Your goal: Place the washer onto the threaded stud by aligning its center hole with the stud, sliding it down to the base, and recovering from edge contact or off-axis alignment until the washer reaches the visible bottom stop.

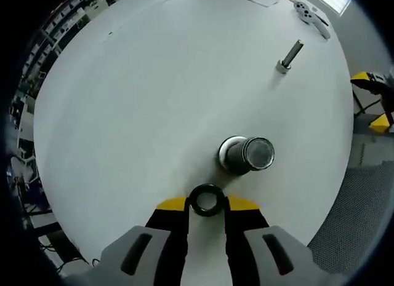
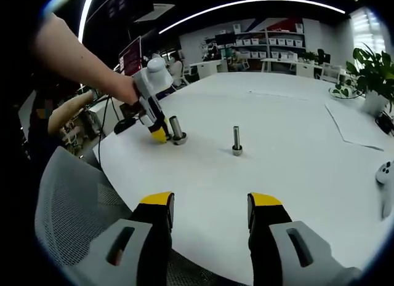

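Round white worktop (image 2: 289,157), grey mesh chair (image 2: 68,206) beside it, shelves of bins (image 2: 271,43) on the far wall, potted plant (image 2: 372,74), curved ceiling light strip (image 2: 246,6)

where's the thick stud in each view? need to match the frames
Left gripper view: thick stud right of centre, just beyond the washer held between the left gripper tips.
Right gripper view: upper left, beside the left gripper.
Shared landmark: the slim bolt standing on the white table.
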`<action>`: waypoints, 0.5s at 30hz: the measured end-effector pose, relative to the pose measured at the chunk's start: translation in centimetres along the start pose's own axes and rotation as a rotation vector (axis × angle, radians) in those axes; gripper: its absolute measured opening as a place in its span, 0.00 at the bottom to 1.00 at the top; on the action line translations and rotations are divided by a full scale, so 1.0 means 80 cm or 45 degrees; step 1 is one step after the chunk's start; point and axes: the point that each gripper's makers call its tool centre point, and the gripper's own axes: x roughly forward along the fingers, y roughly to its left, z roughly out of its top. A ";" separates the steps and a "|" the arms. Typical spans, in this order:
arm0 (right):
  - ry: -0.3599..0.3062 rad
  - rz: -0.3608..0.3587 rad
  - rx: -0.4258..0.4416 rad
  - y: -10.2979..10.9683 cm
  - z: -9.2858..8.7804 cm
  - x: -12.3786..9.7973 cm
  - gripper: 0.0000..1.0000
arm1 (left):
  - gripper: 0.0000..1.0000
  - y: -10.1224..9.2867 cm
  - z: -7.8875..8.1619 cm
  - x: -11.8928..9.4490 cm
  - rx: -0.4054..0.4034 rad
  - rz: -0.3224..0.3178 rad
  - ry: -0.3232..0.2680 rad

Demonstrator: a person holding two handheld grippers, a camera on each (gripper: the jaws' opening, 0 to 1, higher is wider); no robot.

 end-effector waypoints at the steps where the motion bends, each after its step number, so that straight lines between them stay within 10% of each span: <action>1: -0.001 -0.001 0.002 0.000 0.000 0.000 0.51 | 0.19 0.000 0.000 0.000 0.001 0.002 -0.003; 15: -0.007 0.000 0.010 0.000 0.001 -0.001 0.51 | 0.18 -0.003 -0.006 -0.002 -0.010 0.003 -0.017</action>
